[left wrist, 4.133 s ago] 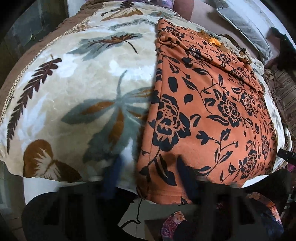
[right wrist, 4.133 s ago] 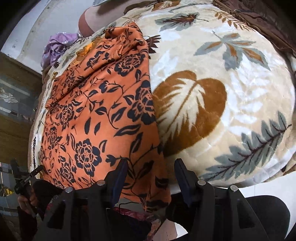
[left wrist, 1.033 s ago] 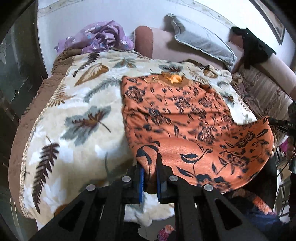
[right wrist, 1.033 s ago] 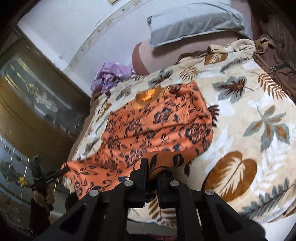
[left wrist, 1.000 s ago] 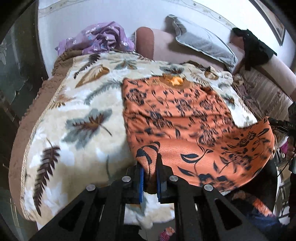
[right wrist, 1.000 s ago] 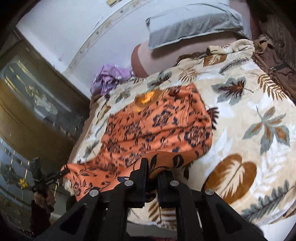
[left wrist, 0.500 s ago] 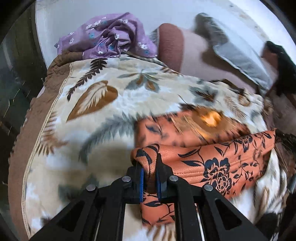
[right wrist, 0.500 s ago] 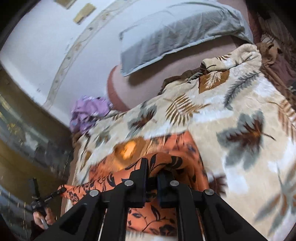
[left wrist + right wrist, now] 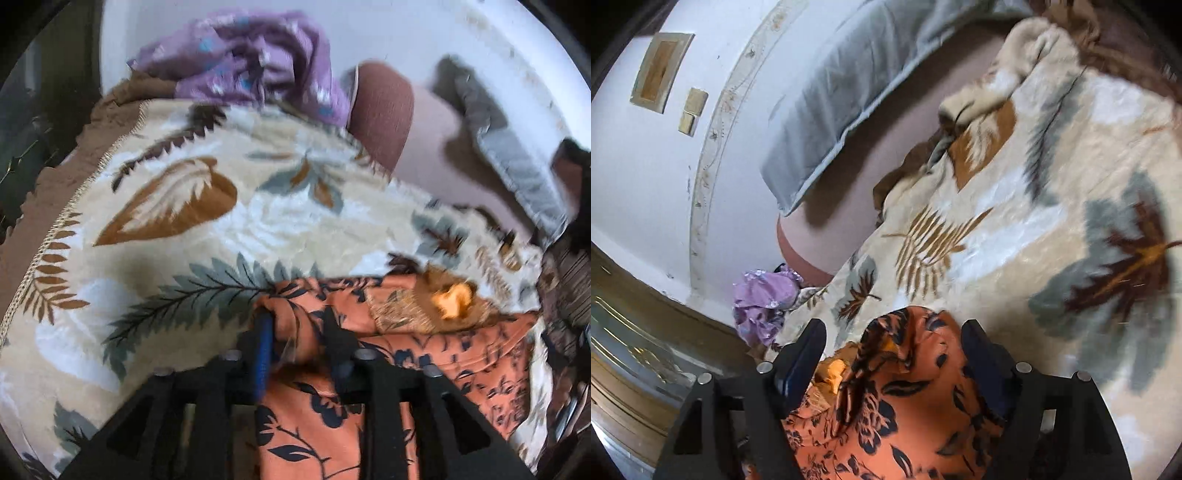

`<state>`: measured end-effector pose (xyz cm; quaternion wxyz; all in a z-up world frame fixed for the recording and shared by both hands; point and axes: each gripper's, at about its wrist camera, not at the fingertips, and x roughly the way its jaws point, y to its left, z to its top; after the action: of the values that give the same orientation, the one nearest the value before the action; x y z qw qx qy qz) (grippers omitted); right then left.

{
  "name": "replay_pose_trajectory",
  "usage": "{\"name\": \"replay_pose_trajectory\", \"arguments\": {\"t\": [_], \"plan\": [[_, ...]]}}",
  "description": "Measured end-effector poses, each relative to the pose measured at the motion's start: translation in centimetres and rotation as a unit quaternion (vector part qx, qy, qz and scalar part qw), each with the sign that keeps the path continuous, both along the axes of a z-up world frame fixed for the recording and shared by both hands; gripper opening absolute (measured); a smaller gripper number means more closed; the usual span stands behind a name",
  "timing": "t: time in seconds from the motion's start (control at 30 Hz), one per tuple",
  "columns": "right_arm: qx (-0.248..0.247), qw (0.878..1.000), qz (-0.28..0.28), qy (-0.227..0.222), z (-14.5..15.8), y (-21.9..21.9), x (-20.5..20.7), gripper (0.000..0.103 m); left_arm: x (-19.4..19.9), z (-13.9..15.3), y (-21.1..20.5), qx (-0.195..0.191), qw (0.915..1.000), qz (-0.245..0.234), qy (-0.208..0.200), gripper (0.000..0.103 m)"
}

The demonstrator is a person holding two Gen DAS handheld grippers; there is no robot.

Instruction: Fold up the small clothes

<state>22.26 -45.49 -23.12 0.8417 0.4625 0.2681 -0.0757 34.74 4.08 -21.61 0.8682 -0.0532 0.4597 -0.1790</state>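
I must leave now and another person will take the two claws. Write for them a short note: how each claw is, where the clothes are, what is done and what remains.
Left claw: jaws have just been opening; a bunched corner of the orange flowered garment sits between them, no longer pinched.
Right claw: jaws have also just opened, and stand wide; the other corner lies loose between them.
Garment: on the leaf-print blanket, its near edge brought up over its far part.
Purple garment: crumpled at the far end of the blanket, untouched.
Done: first fold of the orange garment, corners released.
Left: draw both claws back, smooth and fold again, then the purple garment.
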Motion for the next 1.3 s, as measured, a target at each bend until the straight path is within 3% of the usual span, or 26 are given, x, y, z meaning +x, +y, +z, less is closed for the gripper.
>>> {"name": "replay_pose_trajectory", "arguments": {"t": [0.03,0.07,0.13,0.17,0.23,0.37,0.43,0.53,0.6,0.67,0.77,0.83,0.9,0.97,1.03,1.13,1.3], "plan": [[-0.024,0.999,0.021,0.007,0.9,1.1,-0.2,0.078,-0.4,0.8,0.2,-0.003,0.9997,0.012,-0.021,0.071],[-0.048,0.998,0.043,0.020,1.7,2.3,-0.1,0.078,-1.3,1.9,0.8,-0.011,0.9980,0.026,-0.056,0.083],[-0.108,0.988,0.096,0.049,3.1,5.9,0.3,0.076,-2.9,3.6,1.8,-0.027,0.9924,0.044,-0.112,0.087],[-0.130,0.983,0.120,0.056,3.5,7.7,0.2,0.075,-3.6,4.1,2.1,-0.013,0.9910,0.060,-0.119,0.087],[-0.166,0.968,0.171,0.075,3.7,12.2,1.1,0.063,-5.2,3.9,1.8,0.034,0.9922,0.065,-0.101,0.087],[-0.185,0.941,0.258,0.118,1.8,20.1,4.3,0.040,-9.7,1.5,0.6,0.063,0.9932,0.035,-0.092,0.087],[-0.200,0.926,0.289,0.136,0.3,24.0,6.1,0.039,-11.5,-0.1,0.4,0.062,0.9931,0.031,-0.094,0.087],[-0.199,0.915,0.312,0.160,-1.8,27.8,8.8,0.039,-11.7,-2.0,-0.3,0.095,0.9931,0.024,-0.064,0.087],[-0.217,0.909,0.314,0.167,-2.6,29.4,10.3,0.039,-11.5,-2.0,-0.1,0.095,0.9933,0.016,-0.064,0.087],[-0.221,0.908,0.308,0.179,-3.5,30.2,12.5,0.039,-10.9,-2.3,0.5,0.096,0.9926,0.029,-0.068,0.087],[-0.224,0.916,0.281,0.179,-3.6,29.9,15.9,0.039,-9.7,-3.1,1.1,0.113,0.9911,0.038,-0.059,0.087],[-0.230,0.927,0.245,0.163,-2.9,29.4,18.3,0.039,-8.7,-3.1,1.9,0.096,0.9930,0.047,-0.050,0.087],[-0.207,0.944,0.214,0.140,-2.1,28.3,20.0,0.039,-8.0,-2.9,3.2,0.069,0.9945,0.065,-0.045,0.087],[-0.205,0.948,0.203,0.131,-1.3,28.1,20.6,0.039,-7.5,-3.0,3.9,0.066,0.9939,0.079,-0.039,0.087],[-0.209,0.944,0.228,0.117,-0.4,29.5,20.7,0.039,-7.1,-3.3,4.2,0.063,0.9940,0.084,-0.031,0.087],[-0.219,0.927,0.281,0.118,-0.3,32.5,21.0,0.039,-6.9,-3.4,3.5,0.066,0.9946,0.075,-0.029,0.087],[-0.226,0.909,0.305,0.170,-3.5,35.9,23.7,0.039,-6.9,-4.7,1.9,0.111,0.9922,0.051,-0.021,0.087]]}}
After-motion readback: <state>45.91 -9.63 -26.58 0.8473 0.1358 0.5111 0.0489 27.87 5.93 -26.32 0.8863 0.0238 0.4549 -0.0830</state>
